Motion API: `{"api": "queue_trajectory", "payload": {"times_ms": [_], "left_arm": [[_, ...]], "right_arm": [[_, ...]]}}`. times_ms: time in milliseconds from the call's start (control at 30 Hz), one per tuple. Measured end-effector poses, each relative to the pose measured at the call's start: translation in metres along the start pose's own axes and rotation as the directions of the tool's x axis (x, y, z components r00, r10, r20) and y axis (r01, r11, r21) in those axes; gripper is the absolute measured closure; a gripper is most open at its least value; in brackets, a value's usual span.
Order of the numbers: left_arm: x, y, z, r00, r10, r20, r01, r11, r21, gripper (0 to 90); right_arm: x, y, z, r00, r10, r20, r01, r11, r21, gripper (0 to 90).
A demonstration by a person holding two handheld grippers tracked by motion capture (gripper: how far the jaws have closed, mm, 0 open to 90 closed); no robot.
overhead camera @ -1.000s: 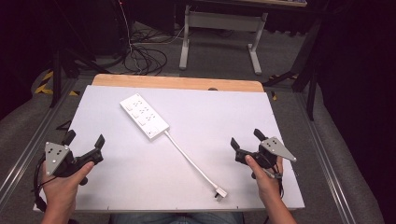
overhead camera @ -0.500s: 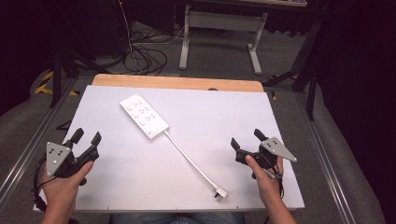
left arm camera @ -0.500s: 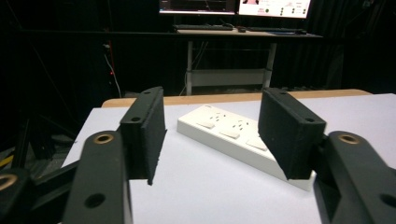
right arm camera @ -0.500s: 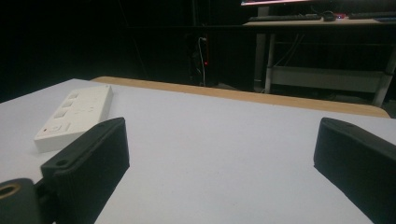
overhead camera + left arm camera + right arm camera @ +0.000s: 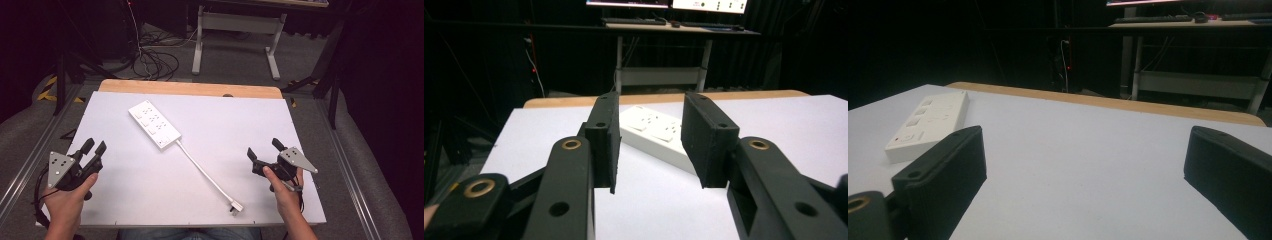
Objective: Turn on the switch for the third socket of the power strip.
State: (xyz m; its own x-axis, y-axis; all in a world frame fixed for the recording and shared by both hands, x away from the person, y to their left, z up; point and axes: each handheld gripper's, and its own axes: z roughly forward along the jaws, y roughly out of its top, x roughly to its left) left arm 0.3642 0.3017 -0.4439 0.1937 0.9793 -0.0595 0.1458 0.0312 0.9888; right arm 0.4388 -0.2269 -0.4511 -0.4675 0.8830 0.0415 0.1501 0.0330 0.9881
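Jaws of the left gripper [image 5: 94, 147] have just been closing and now stand at a narrow gap with nothing between them; in the left gripper view [image 5: 650, 145] the two black pads frame bare sheet, and the strip [image 5: 659, 135] lies farther off beyond the gap, untouched. The left hand [image 5: 65, 197] holds this gripper over the near left part of the white sheet [image 5: 235, 120], its jaws aimed away from the person and a little toward the middle. The right gripper [image 5: 265, 148] sits in the right hand [image 5: 285, 192] over the near right part of the sheet, jaws spread wide and empty; in the right gripper view [image 5: 1083, 170] its pads stand far apart at the two sides, with plain white surface between them. The strip [image 5: 154, 124], a white multi-socket block, lies flat on the far left-centre of the sheet, set at a slant, well apart from both grippers. Its white cord [image 5: 200, 167] runs from the strip's near end diagonally toward the person and ends in a plug [image 5: 235, 206] lying near the front edge, between the two hands and nearer the right one. In the right gripper view the strip [image 5: 928, 125] shows at far left. A band of bare wood, the table [image 5: 190, 89], shows along the far edge of the sheet.
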Motion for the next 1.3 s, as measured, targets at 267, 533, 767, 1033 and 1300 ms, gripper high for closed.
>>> {"api": "queue_trajectory", "payload": {"times_ms": [267, 533, 767, 1033, 1300], "left_arm": [[0.002, 0.002, -0.002, 0.9996, -0.008, -0.026, 0.008, 0.9999, -0.01, 68.0], [0.007, 0.003, -0.005, 0.9988, -0.029, -0.038, 0.029, 0.9995, -0.01, 80.4], [0.006, 0.007, -0.005, 0.9992, -0.039, -0.004, 0.039, 0.9991, 0.016, 89.8], [0.01, 0.011, -0.004, 0.999, -0.044, -0.008, 0.045, 0.9984, 0.035, 90.0], [0.009, 0.017, -0.004, 0.9996, -0.027, 0.001, 0.027, 0.999, 0.036, 90.0]], "right_arm": [[0.0, 0.0, 0.0, 1.0, -0.001, -0.003, 0.001, 1.0, 0.001, 4.0], [0.0, 0.0, 0.0, 1.0, -0.002, -0.004, 0.002, 1.0, 0.002, 4.1], [0.0, 0.0, 0.0, 1.0, -0.004, -0.004, 0.004, 1.0, 0.002, 4.1], [0.0, 0.0, 0.0, 0.9999, -0.007, -0.007, 0.007, 1.0, 0.003, 4.1], [0.001, -0.001, 0.001, 1.0, -0.005, -0.008, 0.005, 1.0, 0.007, 4.2]]}}
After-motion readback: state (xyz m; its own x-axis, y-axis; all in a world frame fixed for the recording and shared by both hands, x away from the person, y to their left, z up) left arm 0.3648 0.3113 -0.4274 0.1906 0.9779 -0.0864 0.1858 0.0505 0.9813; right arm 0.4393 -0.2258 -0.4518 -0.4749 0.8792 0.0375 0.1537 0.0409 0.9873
